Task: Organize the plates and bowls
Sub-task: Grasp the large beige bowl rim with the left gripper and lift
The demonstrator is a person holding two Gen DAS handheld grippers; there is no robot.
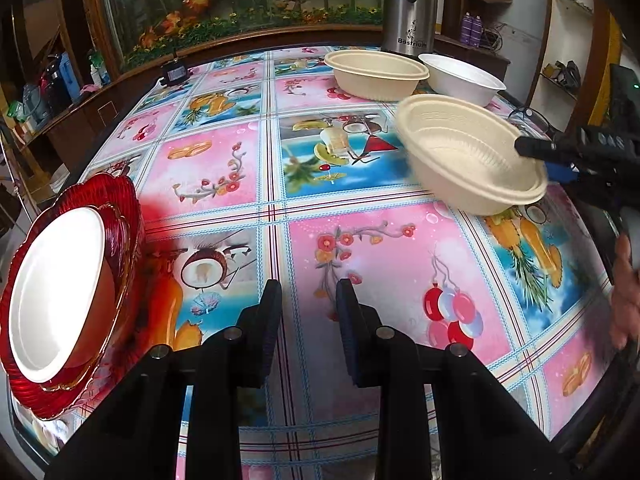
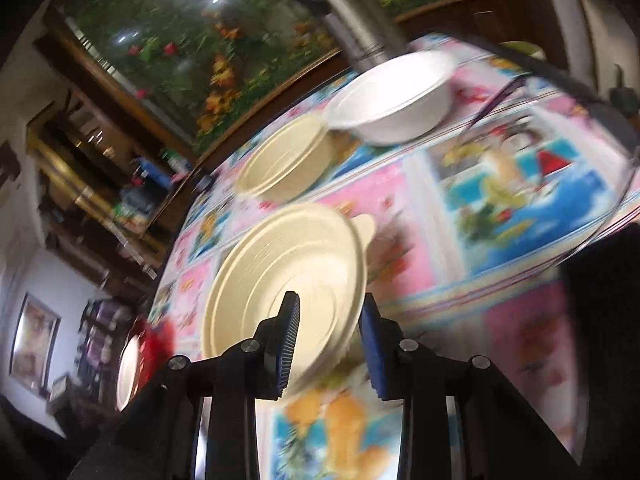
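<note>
The left tongs (image 1: 308, 292) hang over the worktop (image 1: 248, 168), which carries a patterned fruit-and-flower cloth. Their two fingers stand a narrow gap apart with nothing between them and touch nothing.

The right tongs (image 2: 328, 312) are clamped on the rim of a beige bowl (image 2: 288, 276). One finger lies inside the bowl, the other against its outer wall. In the left wrist view the same beige bowl (image 1: 472, 156) is tilted, its opening turned towards the camera, with the right tongs (image 1: 532, 152) reaching in from the right edge. Whether its base rests on the cloth or hangs just above it cannot be told. A hand (image 1: 626, 292) shows at the right edge, below the tongs.

At the far side of the worktop a second beige bowl (image 1: 374, 72) and a white bowl (image 1: 464, 76) stand upright, just beside each other. A steel kettle (image 1: 408, 8) stands behind them. Dark-framed glasses (image 1: 532, 118) lie near the white bowl.

At the left edge of the worktop a white plate (image 1: 56, 296) lies on a red glass plate (image 1: 124, 208) with a scalloped rim. This pair is well apart from the bowls.

The right wrist view is motion-blurred; fine detail there cannot be read.
</note>
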